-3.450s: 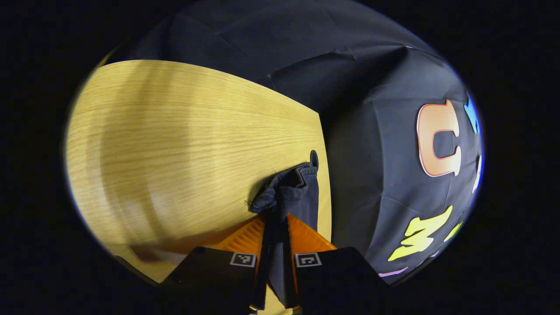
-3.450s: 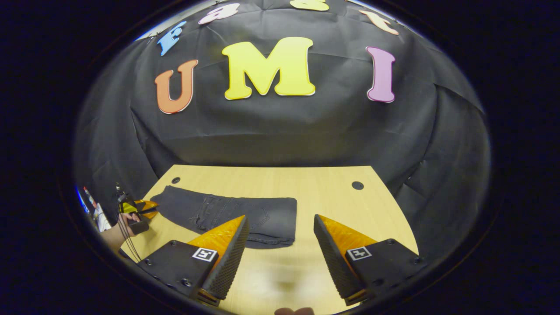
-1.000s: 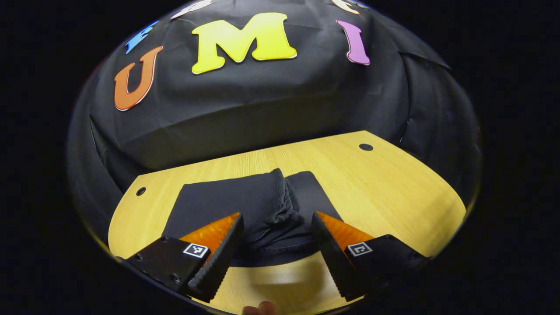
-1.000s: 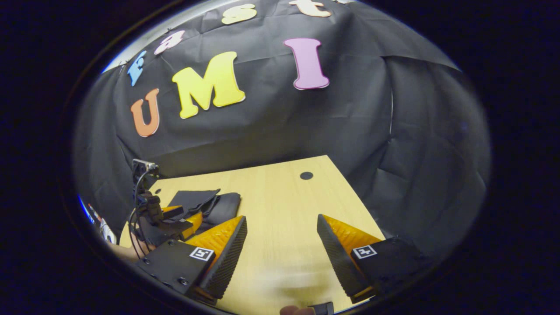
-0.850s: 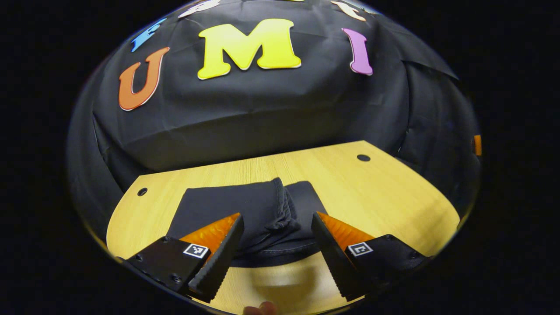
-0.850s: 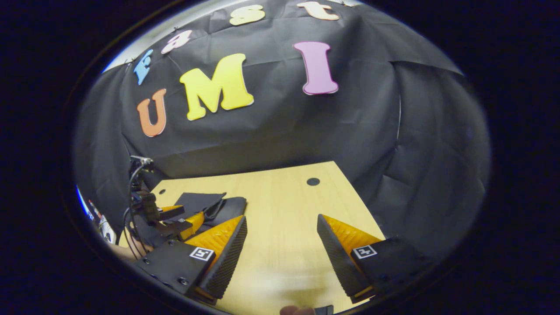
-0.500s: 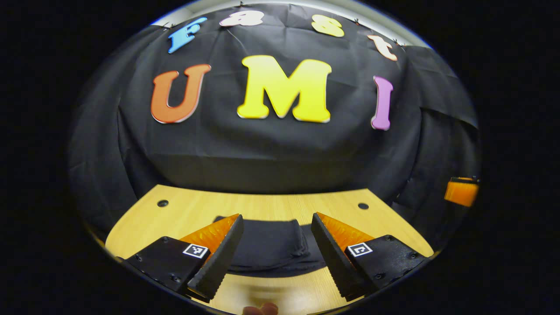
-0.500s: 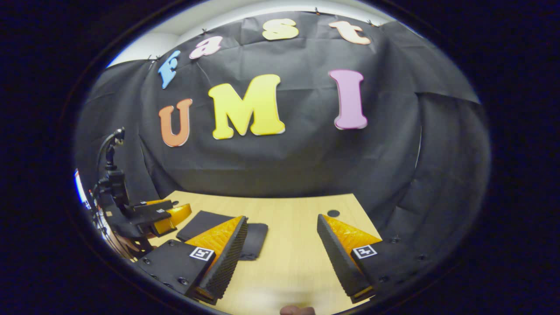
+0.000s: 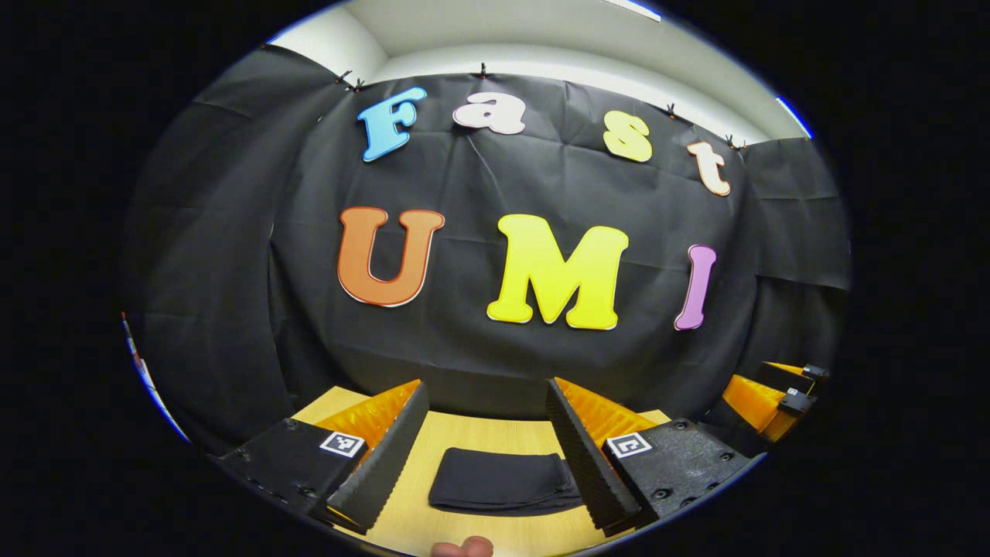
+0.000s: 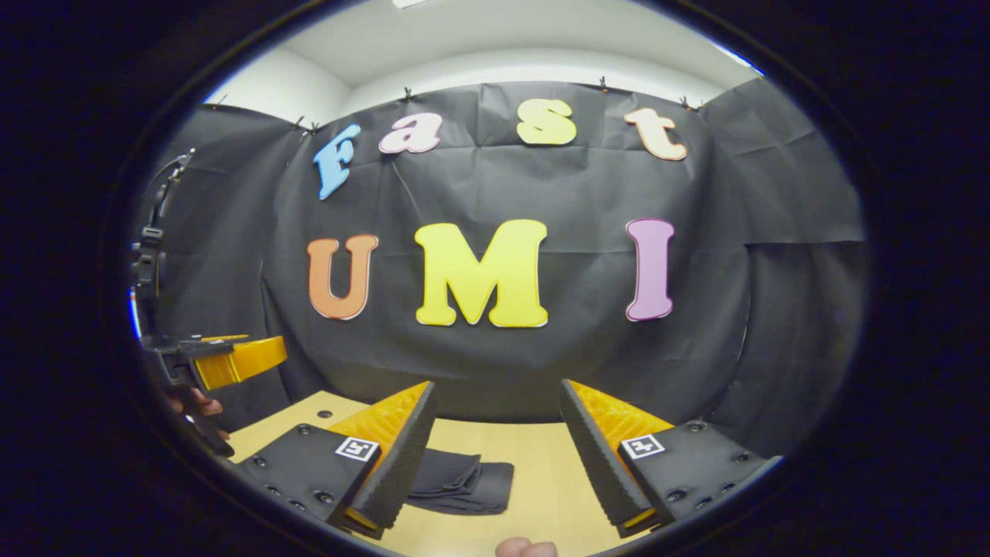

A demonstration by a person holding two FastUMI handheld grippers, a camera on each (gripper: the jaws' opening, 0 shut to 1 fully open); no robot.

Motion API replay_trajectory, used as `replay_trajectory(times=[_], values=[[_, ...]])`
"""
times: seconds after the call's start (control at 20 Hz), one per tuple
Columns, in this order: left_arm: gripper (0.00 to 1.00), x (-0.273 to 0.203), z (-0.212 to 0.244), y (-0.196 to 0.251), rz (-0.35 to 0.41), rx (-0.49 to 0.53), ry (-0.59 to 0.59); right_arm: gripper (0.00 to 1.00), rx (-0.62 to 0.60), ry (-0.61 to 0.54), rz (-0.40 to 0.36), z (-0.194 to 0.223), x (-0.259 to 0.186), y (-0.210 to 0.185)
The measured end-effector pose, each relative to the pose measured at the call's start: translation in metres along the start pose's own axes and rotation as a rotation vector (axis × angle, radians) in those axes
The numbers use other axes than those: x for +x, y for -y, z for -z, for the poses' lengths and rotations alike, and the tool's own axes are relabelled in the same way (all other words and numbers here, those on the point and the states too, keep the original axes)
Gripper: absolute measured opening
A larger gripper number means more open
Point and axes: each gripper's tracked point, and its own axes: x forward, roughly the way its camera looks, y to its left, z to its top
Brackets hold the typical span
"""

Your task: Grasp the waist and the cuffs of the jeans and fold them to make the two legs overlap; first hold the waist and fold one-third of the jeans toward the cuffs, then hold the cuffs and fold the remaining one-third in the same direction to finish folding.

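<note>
While the folded jeans [image 9: 503, 481] lie flat in a compact dark bundle on the desk [image 9: 472, 429], both tools hang above it, raised and level. The left hand-held gripper [image 9: 487, 441] is spread wide and holds nothing, the jeans showing between its fingers. The right hand-held gripper [image 10: 495, 445] is likewise wide open and empty, with the jeans [image 10: 464, 481] low beside its left finger.

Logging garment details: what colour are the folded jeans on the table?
Dark charcoal, nearly black; the jeans show best in the left gripper view.
</note>
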Motion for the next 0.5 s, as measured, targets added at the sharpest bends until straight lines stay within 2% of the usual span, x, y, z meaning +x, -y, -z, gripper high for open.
replay_trajectory(times=[0.15, 0.2, 0.4, 0.45, 0.5], values=[[0.98, -0.028, 0.005, -0.013, 0.007, 0.003, 0.009, 0.93, -0.015, 0.053, 0.028, -0.002, -0.02, -0.015], [0.98, -0.035, 0.008, -0.018, 0.003, 0.015, 0.009, 0.97, -0.029, 0.059, 0.029, 0.002, -0.026, -0.022], [0.98, -0.054, 0.02, -0.025, 0.001, 0.032, 0.005, 0.98, -0.086, 0.049, 0.036, 0.02, -0.05, -0.045], [0.98, -0.056, 0.021, -0.027, -0.003, 0.044, 0.009, 0.93, -0.085, 0.054, 0.035, 0.021, -0.054, -0.05], [0.98, -0.058, 0.022, -0.027, -0.013, 0.051, 0.008, 0.94, -0.089, 0.056, 0.027, 0.023, -0.056, -0.055]])
